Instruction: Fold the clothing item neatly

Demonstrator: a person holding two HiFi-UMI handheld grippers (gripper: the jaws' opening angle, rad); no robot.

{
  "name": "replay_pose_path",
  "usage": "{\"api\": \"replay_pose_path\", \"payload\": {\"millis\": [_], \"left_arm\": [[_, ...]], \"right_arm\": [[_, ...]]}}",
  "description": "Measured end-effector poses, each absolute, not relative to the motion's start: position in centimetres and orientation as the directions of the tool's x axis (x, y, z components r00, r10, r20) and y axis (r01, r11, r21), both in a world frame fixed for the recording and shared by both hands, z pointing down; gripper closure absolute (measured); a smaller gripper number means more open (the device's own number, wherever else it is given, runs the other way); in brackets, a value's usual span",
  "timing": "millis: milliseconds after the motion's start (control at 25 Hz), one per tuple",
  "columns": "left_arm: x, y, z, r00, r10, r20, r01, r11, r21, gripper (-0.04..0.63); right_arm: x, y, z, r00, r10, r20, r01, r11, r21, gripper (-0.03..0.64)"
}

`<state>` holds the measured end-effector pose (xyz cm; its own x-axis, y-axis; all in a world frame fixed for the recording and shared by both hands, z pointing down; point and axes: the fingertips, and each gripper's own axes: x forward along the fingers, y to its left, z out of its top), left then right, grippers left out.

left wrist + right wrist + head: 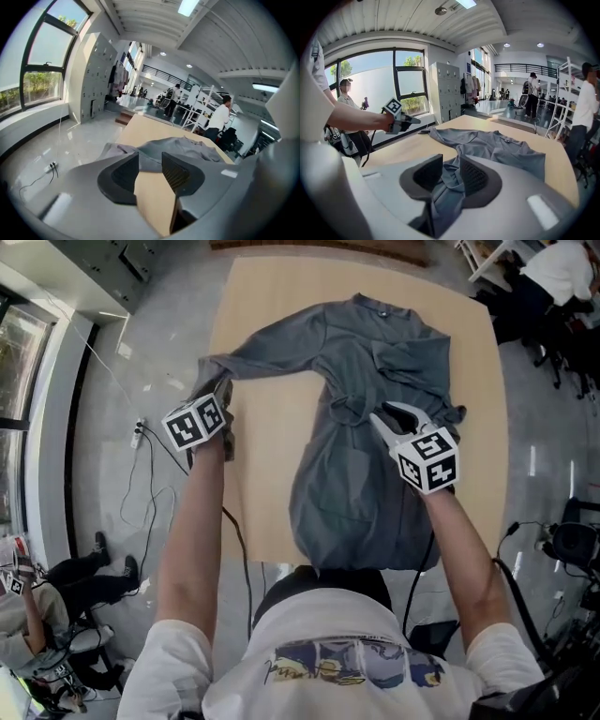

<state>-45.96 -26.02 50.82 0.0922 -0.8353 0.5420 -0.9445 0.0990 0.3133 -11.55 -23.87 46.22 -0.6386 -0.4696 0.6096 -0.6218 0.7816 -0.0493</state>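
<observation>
While the grey long-sleeved shirt [375,381] lies on the light wooden table [272,296] with its collar at the far side, the right gripper [380,416] is clamped on a bunched fold of fabric at the middle of the garment. In the right gripper view the cloth is gathered between the two dark pads [473,176], which press on it from both sides, and it hangs in creases below them.

The shirt's left sleeve [272,348] stretches out flat toward the table's left edge, its cuff close to that edge. The left gripper [221,388] sits just beside the cuff. Its jaws stand apart and hold nothing: in the left gripper view only bare tabletop shows between the pads [176,173], and the sleeve lies just beyond the tips.
</observation>
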Motion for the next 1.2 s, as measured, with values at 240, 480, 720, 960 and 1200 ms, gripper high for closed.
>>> {"api": "replay_pose_path", "payload": {"millis": [240,480,720,960,1200], "left_arm": [[-47.6,-30.9,55.0,0.035,-0.782,0.622,-0.917,0.223,0.332,0.42],[-50.3,-33.8,57.8,-0.042,-0.724,0.688,-0.876,0.359,0.323,0.411],[-52.0,-35.2,60.0,-0.103,-0.637,0.764,-0.827,0.482,0.289,0.387],[-52.3,-35.3,61.6,-0.154,-0.578,0.801,-0.81,0.538,0.233,0.385],[-52.6,-35.1,62.6,-0.181,-0.543,0.82,-0.807,0.558,0.191,0.444]], "right_arm": [[-10.7,-24.7,46.6,-0.656,-0.437,0.615,-0.587,0.808,-0.053,0.512],[-9.5,-25.2,48.0,-0.659,-0.414,0.628,-0.574,0.816,-0.064,0.512],[-9.1,-25.5,48.8,-0.675,-0.394,0.625,-0.567,0.818,-0.097,0.512],[-8.6,-25.9,48.9,-0.684,-0.382,0.621,-0.558,0.823,-0.108,0.512],[-7.9,-26.3,49.8,-0.685,-0.382,0.62,-0.564,0.817,-0.119,0.512]]}}
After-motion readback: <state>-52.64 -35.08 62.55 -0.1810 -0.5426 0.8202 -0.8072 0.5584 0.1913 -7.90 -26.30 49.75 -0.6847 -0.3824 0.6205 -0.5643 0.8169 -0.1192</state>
